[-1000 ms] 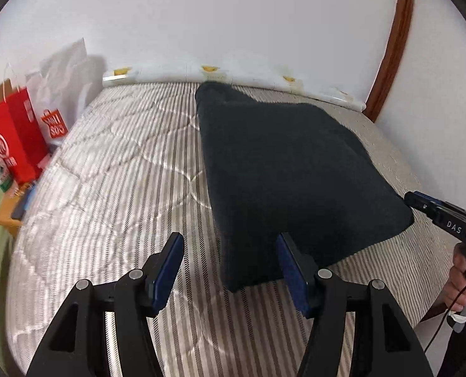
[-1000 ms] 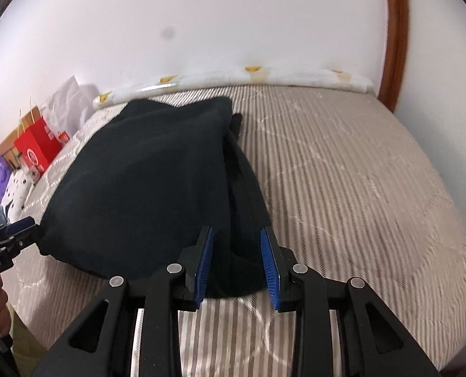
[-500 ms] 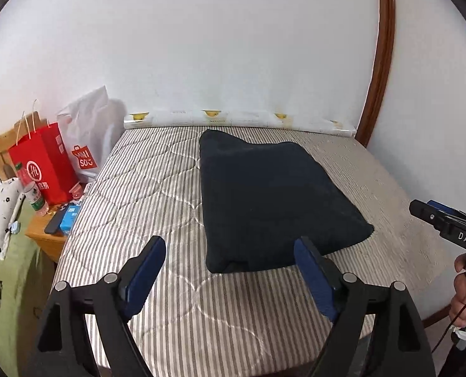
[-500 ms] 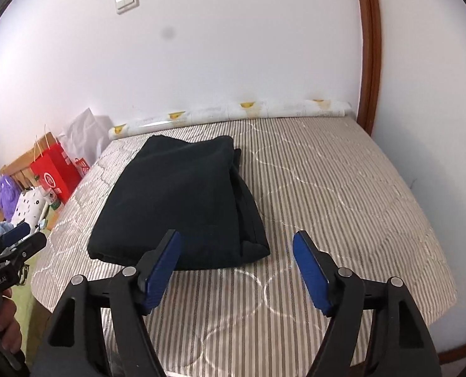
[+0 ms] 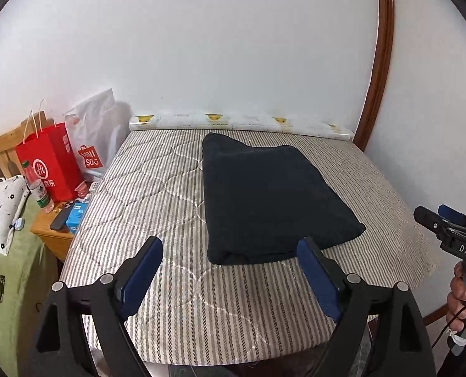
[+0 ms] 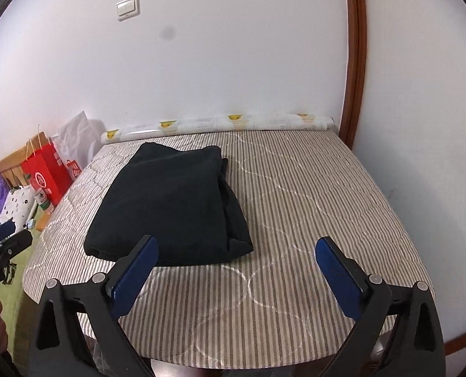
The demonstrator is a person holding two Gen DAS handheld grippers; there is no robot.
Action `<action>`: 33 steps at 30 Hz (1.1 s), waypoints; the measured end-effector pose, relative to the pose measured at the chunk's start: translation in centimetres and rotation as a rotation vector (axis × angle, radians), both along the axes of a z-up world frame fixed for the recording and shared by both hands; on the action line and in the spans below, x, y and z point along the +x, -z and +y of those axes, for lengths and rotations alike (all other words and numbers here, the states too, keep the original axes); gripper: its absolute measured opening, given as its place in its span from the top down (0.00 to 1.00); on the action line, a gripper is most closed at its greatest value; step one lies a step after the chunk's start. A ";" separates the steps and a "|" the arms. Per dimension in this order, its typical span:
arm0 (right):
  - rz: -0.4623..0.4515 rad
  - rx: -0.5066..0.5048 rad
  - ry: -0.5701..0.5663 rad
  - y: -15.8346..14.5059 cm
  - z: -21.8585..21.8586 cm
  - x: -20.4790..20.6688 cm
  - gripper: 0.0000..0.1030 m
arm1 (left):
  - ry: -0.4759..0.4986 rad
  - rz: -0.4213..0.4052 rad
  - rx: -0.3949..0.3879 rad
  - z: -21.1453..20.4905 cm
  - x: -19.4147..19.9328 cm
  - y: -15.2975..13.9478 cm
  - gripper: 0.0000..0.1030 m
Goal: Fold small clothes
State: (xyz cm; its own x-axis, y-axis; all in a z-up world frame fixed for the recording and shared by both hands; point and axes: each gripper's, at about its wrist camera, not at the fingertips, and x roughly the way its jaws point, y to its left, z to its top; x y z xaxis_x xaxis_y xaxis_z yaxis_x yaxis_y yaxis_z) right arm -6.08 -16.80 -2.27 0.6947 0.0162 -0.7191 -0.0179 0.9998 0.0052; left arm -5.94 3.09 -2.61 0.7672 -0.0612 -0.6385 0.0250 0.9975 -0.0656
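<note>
Lying folded on the striped mattress (image 5: 157, 207), the dark garment (image 5: 264, 201) sits nearer its far edge and wall than the near edge. Both grippers hang above the near edge with nothing between their jaws: the left gripper (image 5: 230, 278) is opening, the right gripper (image 6: 236, 278) spreading wider too. The right-hand layers look uneven, I think, so a careless nudge could slump the fold. A patterned roll (image 6: 217, 124) lines the far edge; shopping bags (image 5: 49, 163) crowd the left side.
</note>
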 end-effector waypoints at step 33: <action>-0.029 -0.012 -0.009 -1.1 0.3 -1.5 0.04 | -0.018 -0.021 0.000 0.3 -0.7 -0.3 0.16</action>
